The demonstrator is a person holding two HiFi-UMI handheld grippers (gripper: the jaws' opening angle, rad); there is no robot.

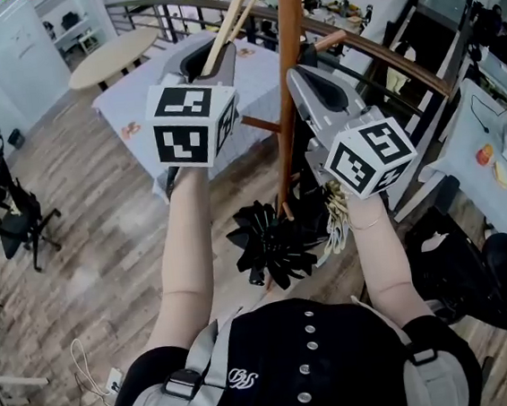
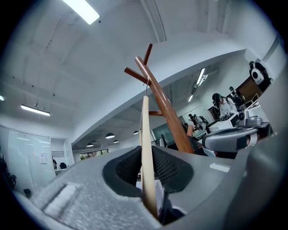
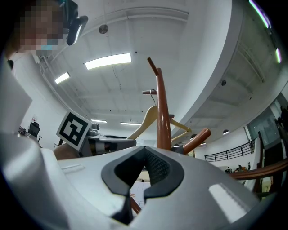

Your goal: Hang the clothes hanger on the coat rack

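Observation:
A pale wooden clothes hanger [image 2: 146, 148] hangs by its metal hook from an upper peg of the brown coat rack [image 2: 166, 108]. One of its arms runs down between the jaws of my left gripper [image 2: 150, 179]. A gap shows between that arm and the right pad, so the jaws stand open around it. In the head view the hanger [image 1: 219, 43] rises out of the left gripper [image 1: 206, 54], just left of the rack pole [image 1: 290, 77]. My right gripper [image 1: 303, 75] sits close to the pole's right side. In its own view, the right gripper [image 3: 144, 175] stands slightly open and holds nothing, with the rack [image 3: 162, 117] and hanger [image 3: 146, 119] beyond.
A black spiky object [image 1: 271, 241] lies at the rack's foot. A pale cloth-covered table [image 1: 143, 92] and a round table [image 1: 112, 59] stand behind on the left. A dark railing [image 1: 381, 49] runs behind the rack, with office chairs [image 1: 12, 218] at left and desks [image 1: 500, 145] at right.

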